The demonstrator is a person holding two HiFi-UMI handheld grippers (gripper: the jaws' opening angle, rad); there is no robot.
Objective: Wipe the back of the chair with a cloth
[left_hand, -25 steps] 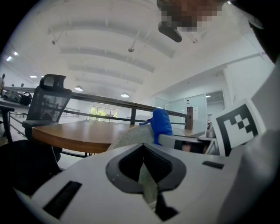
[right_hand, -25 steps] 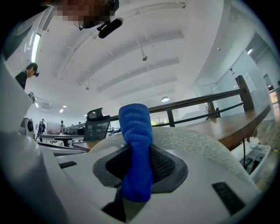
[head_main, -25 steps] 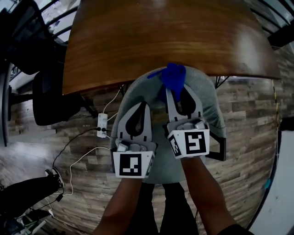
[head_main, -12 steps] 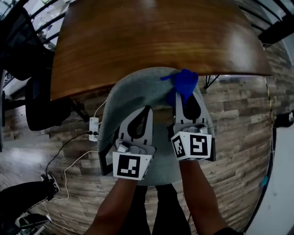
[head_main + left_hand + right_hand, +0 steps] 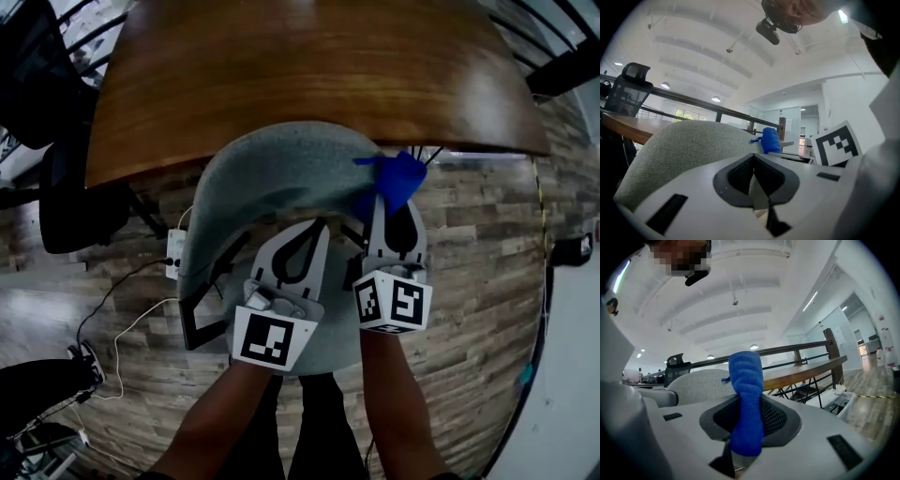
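Observation:
The grey fabric chair back (image 5: 281,173) curves below the wooden table edge in the head view, and also fills the left of the left gripper view as the chair back (image 5: 689,145). My right gripper (image 5: 392,202) is shut on a blue cloth (image 5: 394,180), which sits at the right end of the chair back's top. In the right gripper view the cloth (image 5: 746,401) stands up between the jaws of the right gripper (image 5: 747,427). My left gripper (image 5: 317,225) is shut with nothing in it, pointing at the chair back's inner face; the left gripper (image 5: 754,171) shows jaws closed together.
A brown wooden table (image 5: 300,66) lies beyond the chair. A black office chair (image 5: 56,178) stands at the left. A white power strip (image 5: 174,255) with cables lies on the wood-plank floor (image 5: 487,262). The person's legs are at the bottom.
The right gripper with the blue cloth has slid rightward along the chair back's top, from near its middle to its right end. The left gripper followed slightly right.

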